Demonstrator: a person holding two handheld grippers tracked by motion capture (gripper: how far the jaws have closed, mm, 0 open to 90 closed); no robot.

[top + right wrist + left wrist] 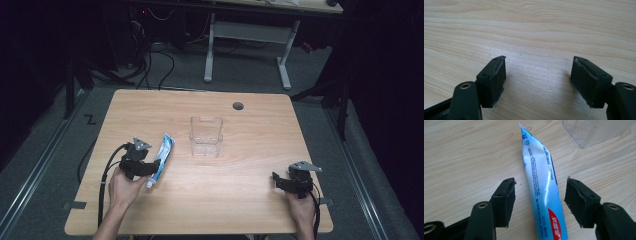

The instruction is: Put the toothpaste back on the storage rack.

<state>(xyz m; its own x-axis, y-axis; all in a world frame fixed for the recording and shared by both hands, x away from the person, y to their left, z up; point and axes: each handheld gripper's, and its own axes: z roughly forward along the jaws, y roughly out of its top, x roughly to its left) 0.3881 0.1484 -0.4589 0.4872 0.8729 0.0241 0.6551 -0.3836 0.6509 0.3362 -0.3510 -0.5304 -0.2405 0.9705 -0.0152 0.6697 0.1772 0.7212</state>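
Figure: approach to a grasp on the toothpaste tube. I hold my left gripper [150, 167] low over the table [240, 200], its jaws set apart on either side of the toothpaste tube [161, 159], which lies flat on the wood at the left of the table, its crimped tail pointing away from me and its cap end toward me. In the left gripper view the tube [544, 192] runs up the gap between the two jaws; bare wood shows on both sides of it, so neither pad presses on it yet. I straddle the tube's body and not its flat tail, judging that the fuller part gives the pads more to bear on. The clear plastic box [205, 136] stands open-topped near the middle of the table, just beyond and to the right of the tube, and is probably where the tube belongs. My right gripper [282, 182] rests near the table's right front edge, well apart from both things; its jaws stand apart over bare wood, holding nothing, kept out of the left hand's way.
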